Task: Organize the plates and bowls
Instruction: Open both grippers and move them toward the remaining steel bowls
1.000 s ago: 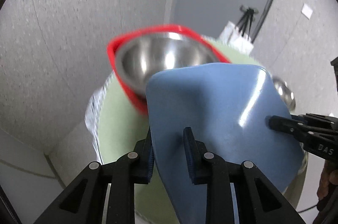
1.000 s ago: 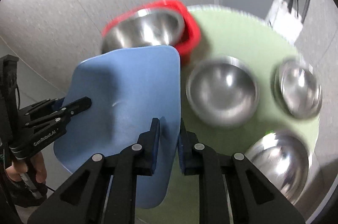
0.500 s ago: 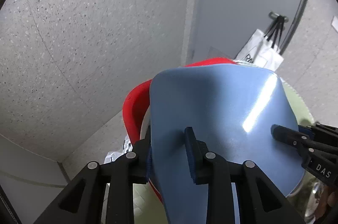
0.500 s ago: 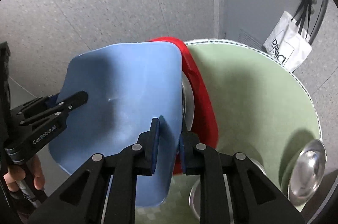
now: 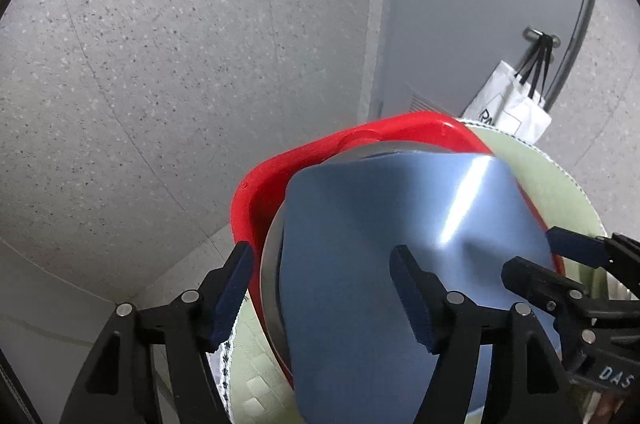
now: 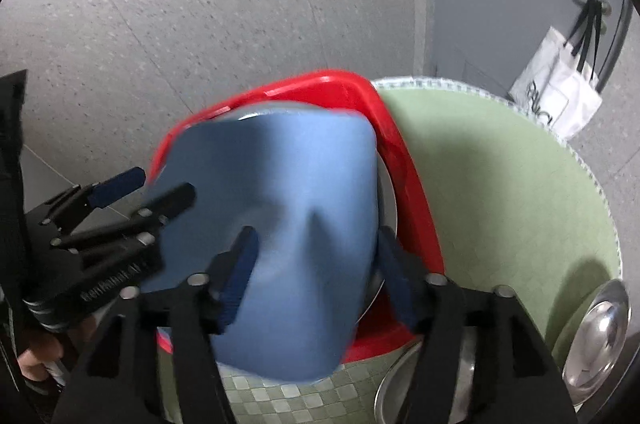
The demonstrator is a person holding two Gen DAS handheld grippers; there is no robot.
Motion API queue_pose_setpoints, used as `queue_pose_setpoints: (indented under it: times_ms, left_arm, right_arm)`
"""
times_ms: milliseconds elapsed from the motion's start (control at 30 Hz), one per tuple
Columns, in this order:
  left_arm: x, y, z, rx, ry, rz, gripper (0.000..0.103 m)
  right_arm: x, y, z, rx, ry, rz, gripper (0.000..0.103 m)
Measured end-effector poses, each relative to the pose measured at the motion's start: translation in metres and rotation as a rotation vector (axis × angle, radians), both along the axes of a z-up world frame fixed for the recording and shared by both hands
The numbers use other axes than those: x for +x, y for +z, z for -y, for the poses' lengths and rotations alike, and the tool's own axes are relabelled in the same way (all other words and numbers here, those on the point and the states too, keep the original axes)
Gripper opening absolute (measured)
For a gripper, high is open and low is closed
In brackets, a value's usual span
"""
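Note:
A blue square plate (image 5: 384,232) (image 6: 280,216) lies on a steel bowl (image 5: 270,264) (image 6: 387,192) that sits in a red square plate (image 5: 280,172) (image 6: 404,160) on the round green table (image 6: 504,184). My left gripper (image 5: 320,288) is open, with its fingers on either side of the blue plate's near-left edge. My right gripper (image 6: 316,276) is open around the plate's near-right edge. Each gripper also shows in the other's view, my right one in the left wrist view (image 5: 548,256) and my left one in the right wrist view (image 6: 148,188).
Two more steel bowls (image 6: 600,336) (image 6: 408,384) stand on the green table at the right. A white bag (image 6: 556,96) hangs from a hook on the grey wall behind. The table's edge runs just behind the red plate, with speckled floor (image 5: 160,64) beyond.
Both grippers have opened and let go of the blue plate. The plate has come down onto the steel bowl in the red plate.

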State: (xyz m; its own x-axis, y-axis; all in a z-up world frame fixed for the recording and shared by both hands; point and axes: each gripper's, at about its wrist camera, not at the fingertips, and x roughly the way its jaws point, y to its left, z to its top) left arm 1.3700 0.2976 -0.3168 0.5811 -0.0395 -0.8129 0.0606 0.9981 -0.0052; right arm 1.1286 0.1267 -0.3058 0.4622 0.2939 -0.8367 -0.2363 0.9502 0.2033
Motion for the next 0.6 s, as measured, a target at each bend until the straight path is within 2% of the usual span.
queue_pose_setpoints:
  times_ms: [167,300,400,467,600]
  left_arm:
    - [-0.042,0.021,0.017,0.005,0.028,0.050,0.067]
    - [-0.088,0.046,0.044,-0.002,0.028,0.121,0.082]
    - [-0.129,0.055,0.076,-0.034,-0.004,0.154,0.085]
    - [-0.153,0.056,0.097,-0.044,-0.022,0.157,0.088]
    - [-0.200,0.040,0.148,-0.074,-0.084,0.113,0.089]
  right_arm:
    - [-0.017,0.017,0.017,0.044,0.013,0.044,0.065]
    - [-0.044,0.036,0.046,0.057,0.008,0.089,0.066]
    - [-0.075,0.050,0.081,0.055,-0.001,0.126,0.071]
    - [-0.099,0.054,0.110,0.038,-0.023,0.143,0.073]
    - [-0.144,0.048,0.166,0.014,-0.071,0.137,0.074]
